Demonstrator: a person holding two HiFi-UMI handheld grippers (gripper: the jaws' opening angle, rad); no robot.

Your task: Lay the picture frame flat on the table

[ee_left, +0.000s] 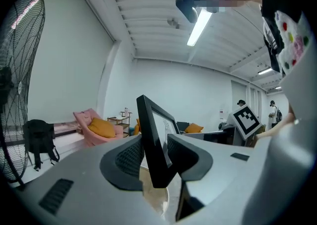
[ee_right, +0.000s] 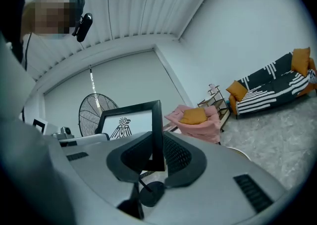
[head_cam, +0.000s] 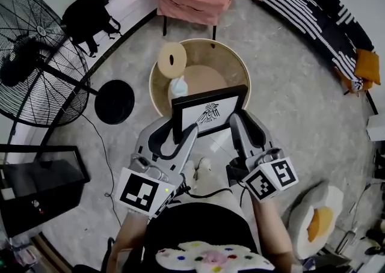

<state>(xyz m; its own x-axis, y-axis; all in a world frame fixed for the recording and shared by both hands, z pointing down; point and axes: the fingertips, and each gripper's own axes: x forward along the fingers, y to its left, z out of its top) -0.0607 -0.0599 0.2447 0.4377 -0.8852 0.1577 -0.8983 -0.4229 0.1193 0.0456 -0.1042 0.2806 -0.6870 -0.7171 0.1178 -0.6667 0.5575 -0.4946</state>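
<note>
A rectangular picture frame point(head_cam: 209, 112) with a smooth black moulding and a white sheet bearing a black line drawing of a bird stands upright, leaning slightly back, between the two grippers. It is at the near edge of a round, pale wooden table point(head_cam: 207, 76) with a raised rim. No view shows whether its bottom edge touches the tabletop. The left gripper point(head_cam: 175, 135), a matte grey plastic shell with dark ribbed pads, has its jaws parted. In the left gripper view point(ee_left: 151, 157) the frame point(ee_left: 154, 140) sits at an angle between them by its left edge, held loosely rather than pinched. The right gripper point(head_cam: 242, 122) has its jaws closed on the frame's right edge. In the right gripper view point(ee_right: 156, 152) the ribbed pads press the black moulding point(ee_right: 157, 135) from both sides. On the table behind the frame lie a flat beige ring with a round hole point(head_cam: 172, 59) and a small white bottle-shaped object point(head_cam: 177, 87). Beyond the table, on the speckled grey floor, stands a padded pink armchair point(head_cam: 192, 1) holding a mustard cushion.
</note>
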